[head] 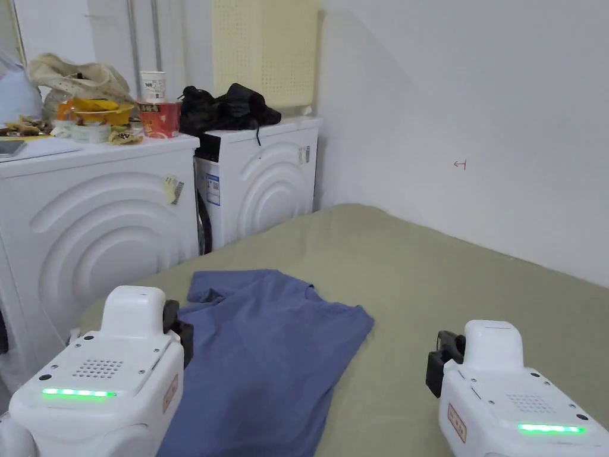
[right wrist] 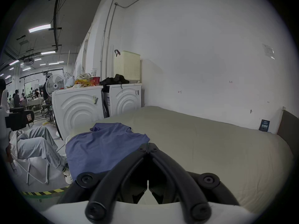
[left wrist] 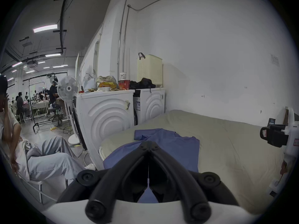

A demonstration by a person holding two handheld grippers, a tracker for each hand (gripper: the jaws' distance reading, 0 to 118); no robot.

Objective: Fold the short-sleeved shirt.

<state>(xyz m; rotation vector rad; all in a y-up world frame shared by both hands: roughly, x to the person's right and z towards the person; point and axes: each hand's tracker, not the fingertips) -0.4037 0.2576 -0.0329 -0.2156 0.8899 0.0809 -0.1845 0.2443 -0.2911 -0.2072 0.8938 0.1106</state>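
Note:
A blue short-sleeved shirt [head: 267, 351] [left wrist: 178, 148] [right wrist: 103, 143] lies flat on the olive-green bed sheet [head: 452, 279], collar toward the far side. One crumpled sleeve [head: 208, 288] shows at its far left. My left gripper [head: 178, 333] [left wrist: 148, 144] hangs over the shirt's left part, jaws closed together with nothing between them. My right gripper [head: 443, 357] [right wrist: 148, 145] sits to the right of the shirt over bare sheet, jaws also shut and empty. The right gripper [left wrist: 273, 136] appears at the edge of the left gripper view, and the left gripper [right wrist: 17, 120] at the edge of the right gripper view.
Two white washing machines [head: 101, 232] [head: 267, 178] stand beyond the bed's far left, topped with food packs, cups and a black cloth [head: 229, 110]. A cream laundry basket [head: 264, 50] stands behind. A white wall [head: 476, 119] borders the bed. A person [left wrist: 48, 156] sits left of the bed, near a fan [left wrist: 68, 88].

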